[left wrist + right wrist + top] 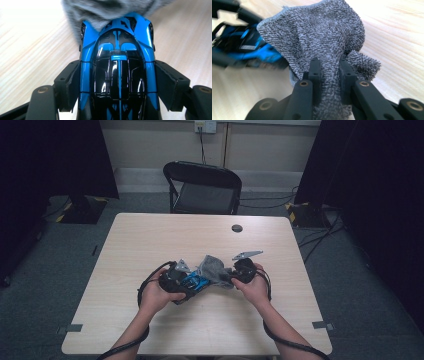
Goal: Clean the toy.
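Observation:
A glossy blue and black toy car (117, 72) sits between the jaws of my left gripper (117, 82), whose pads press on both its sides. In the high view the car (196, 281) is held just above the table, in front of my left gripper (186, 284). A grey terry cloth (319, 40) is pinched between the jaws of my right gripper (329, 75) and drapes over the car's far end. The cloth (212, 268) bunches between the two hands, with my right gripper (231, 277) at its right edge. The cloth (110, 10) covers the car's front end.
The light wooden table (150, 240) has a small dark round grommet (237, 228) near its far edge. A black folding chair (202, 187) stands behind the table. Dark curtains and cables lie on the floor to both sides.

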Available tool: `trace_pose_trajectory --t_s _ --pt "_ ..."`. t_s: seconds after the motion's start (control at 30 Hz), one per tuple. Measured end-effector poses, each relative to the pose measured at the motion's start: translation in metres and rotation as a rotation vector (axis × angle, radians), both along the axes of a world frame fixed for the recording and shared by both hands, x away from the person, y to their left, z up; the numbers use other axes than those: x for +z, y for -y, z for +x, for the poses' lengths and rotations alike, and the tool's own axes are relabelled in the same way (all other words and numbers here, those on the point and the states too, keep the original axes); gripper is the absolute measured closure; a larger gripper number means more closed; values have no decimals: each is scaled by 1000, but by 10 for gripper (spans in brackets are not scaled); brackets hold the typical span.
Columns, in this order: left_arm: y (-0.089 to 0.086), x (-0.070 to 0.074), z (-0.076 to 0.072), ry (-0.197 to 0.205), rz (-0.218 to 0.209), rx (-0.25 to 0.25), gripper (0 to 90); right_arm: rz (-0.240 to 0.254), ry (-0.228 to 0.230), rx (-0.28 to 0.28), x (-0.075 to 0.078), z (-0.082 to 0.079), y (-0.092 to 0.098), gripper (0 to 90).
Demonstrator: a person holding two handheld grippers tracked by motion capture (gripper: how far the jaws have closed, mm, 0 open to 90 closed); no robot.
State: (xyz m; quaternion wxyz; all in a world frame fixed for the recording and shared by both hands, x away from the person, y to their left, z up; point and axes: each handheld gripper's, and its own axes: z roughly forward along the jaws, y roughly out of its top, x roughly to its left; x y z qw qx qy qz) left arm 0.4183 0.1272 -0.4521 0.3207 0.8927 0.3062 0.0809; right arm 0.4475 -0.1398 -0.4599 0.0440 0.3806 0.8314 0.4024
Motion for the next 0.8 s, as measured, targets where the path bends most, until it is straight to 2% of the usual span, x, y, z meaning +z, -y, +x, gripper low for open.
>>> trace_pose_trajectory --t_s 0.13,0.3,0.5,0.67,0.8 --pt "-5 0 2 2 -6 19 282 -13 4 39 1 -6 0 767" --pt "-10 -2 4 -1 9 37 282 -24 -3 85 -2 -13 -1 766" --pt "-19 -1 6 4 -4 67 282 -31 -14 124 -3 -20 3 766" --pt "-21 1 6 10 -7 63 282 -21 -4 86 4 -17 19 767" --pt "-15 4 3 9 -17 39 282 -1 13 -3 11 -6 36 767"
